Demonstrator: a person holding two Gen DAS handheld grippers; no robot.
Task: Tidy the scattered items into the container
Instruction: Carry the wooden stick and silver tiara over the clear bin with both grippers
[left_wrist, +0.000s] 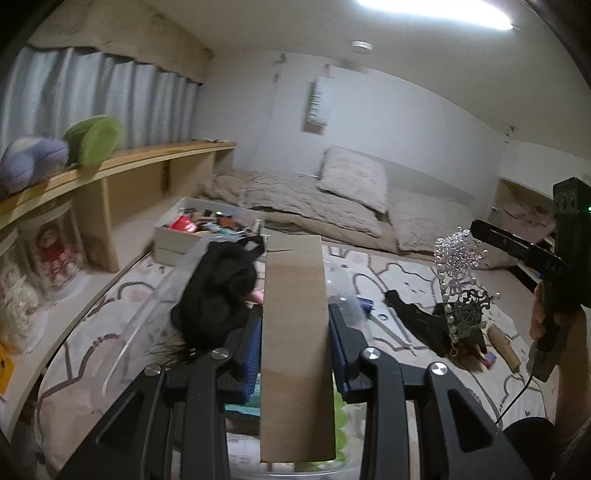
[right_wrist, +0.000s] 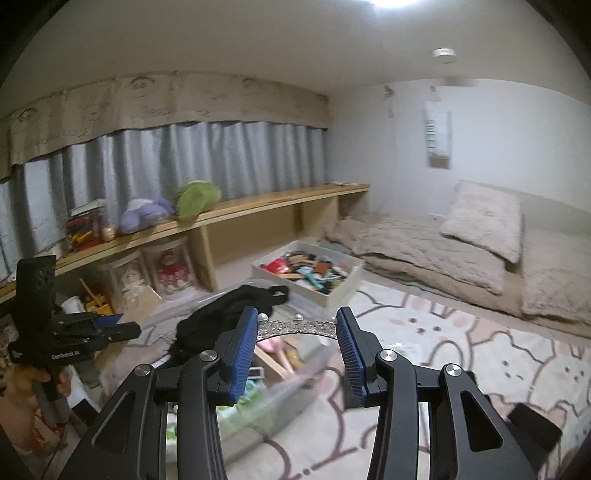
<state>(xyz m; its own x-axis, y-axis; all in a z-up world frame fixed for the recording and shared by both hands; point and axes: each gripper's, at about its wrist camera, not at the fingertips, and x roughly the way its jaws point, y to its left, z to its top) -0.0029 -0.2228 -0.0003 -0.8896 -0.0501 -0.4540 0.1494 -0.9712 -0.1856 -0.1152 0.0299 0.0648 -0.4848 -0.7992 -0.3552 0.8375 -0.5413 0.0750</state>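
My left gripper (left_wrist: 295, 317) is shut on a plain brown cardboard box (left_wrist: 295, 350), which stands upright between its blue pads (left_wrist: 251, 347). My right gripper (right_wrist: 297, 314) is shut on a silver tiara (right_wrist: 295, 326) with pearls; its band spans the gap from pad to pad. From the left wrist the tiara (left_wrist: 461, 280) hangs in the air under the right gripper (left_wrist: 480, 232), above the rug. A clear plastic bin (right_wrist: 306, 373) with assorted items lies below both grippers, blurred. The left gripper (right_wrist: 125, 326) shows at the far left.
A black garment (left_wrist: 218, 295) drapes over the bin's far side. A white box (right_wrist: 347, 288) full of small items sits behind it. More black pieces (left_wrist: 417, 317) and a wooden stick (left_wrist: 502, 347) lie on the bunny rug (right_wrist: 480, 350). Bedding (right_wrist: 443, 251) and a low shelf (right_wrist: 258, 206) border the floor.
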